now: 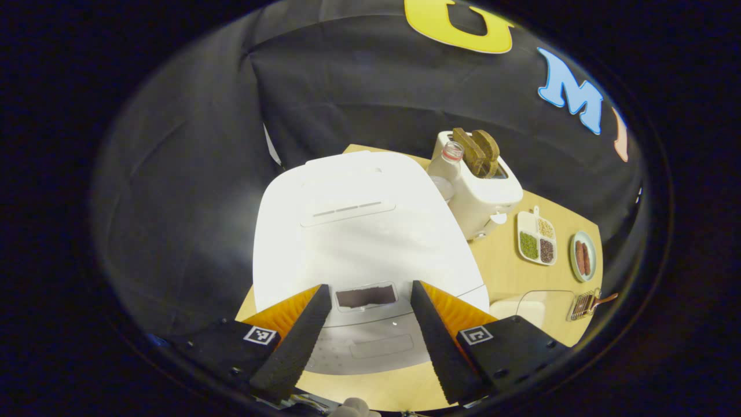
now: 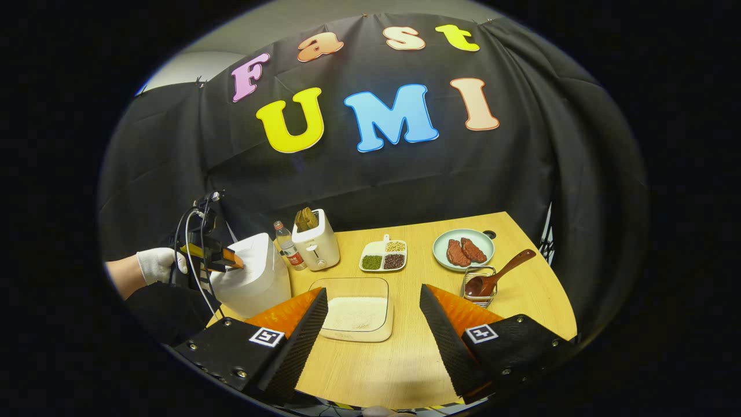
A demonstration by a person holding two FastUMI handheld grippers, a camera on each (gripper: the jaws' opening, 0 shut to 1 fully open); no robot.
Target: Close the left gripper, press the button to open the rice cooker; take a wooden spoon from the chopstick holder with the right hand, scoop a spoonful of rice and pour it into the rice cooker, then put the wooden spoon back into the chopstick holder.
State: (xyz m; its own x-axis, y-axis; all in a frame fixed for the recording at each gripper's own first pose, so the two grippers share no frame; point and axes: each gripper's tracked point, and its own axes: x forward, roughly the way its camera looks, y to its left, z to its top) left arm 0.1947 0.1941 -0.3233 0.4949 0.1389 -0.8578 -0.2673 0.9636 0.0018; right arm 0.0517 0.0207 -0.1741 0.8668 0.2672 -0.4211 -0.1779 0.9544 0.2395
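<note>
Left tool (image 1: 366,298) spread wide over the closed rice cooker (image 1: 359,226) at the counter's (image 2: 417,359) left, right tool (image 2: 373,304) spread too (holding nothing), near the rice dish (image 2: 356,315), wooden spoon (image 2: 498,275) in its holder (image 2: 479,289) right.

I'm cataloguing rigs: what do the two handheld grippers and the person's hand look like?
Each of the left gripper and right gripper has two wedge-shaped ribbed fingers, orange side panels and black blocks with square white markers. Black cables loop above the left one, held by a white-gloved hand.
</note>
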